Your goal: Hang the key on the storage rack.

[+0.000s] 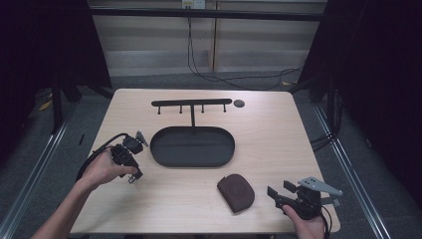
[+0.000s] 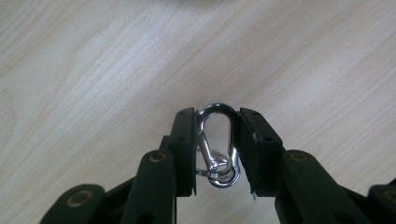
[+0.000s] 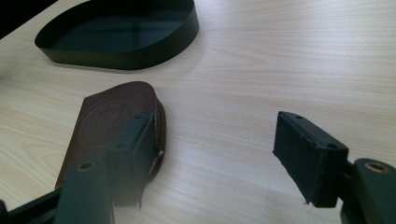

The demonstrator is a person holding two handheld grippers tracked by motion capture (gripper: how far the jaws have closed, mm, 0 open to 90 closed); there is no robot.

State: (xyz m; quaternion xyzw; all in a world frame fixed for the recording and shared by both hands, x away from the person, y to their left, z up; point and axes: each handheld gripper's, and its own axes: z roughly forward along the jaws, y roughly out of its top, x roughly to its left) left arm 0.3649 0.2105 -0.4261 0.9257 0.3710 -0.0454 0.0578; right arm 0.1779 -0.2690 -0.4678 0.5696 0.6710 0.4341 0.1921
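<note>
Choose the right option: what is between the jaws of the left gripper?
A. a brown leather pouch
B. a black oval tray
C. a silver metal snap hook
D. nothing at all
C: in the left gripper view, the left gripper has both jaws pressed on the sides of the silver snap hook, above the wooden table.

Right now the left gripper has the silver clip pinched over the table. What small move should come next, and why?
Probably carry the carabiner right and toward the back, to the hook rack standing over the black tray. The left gripper is shut on it, clear of the wood, and the rack's pegs look bare. The right gripper sits open beside the brown pouch, so it can wait.
</note>
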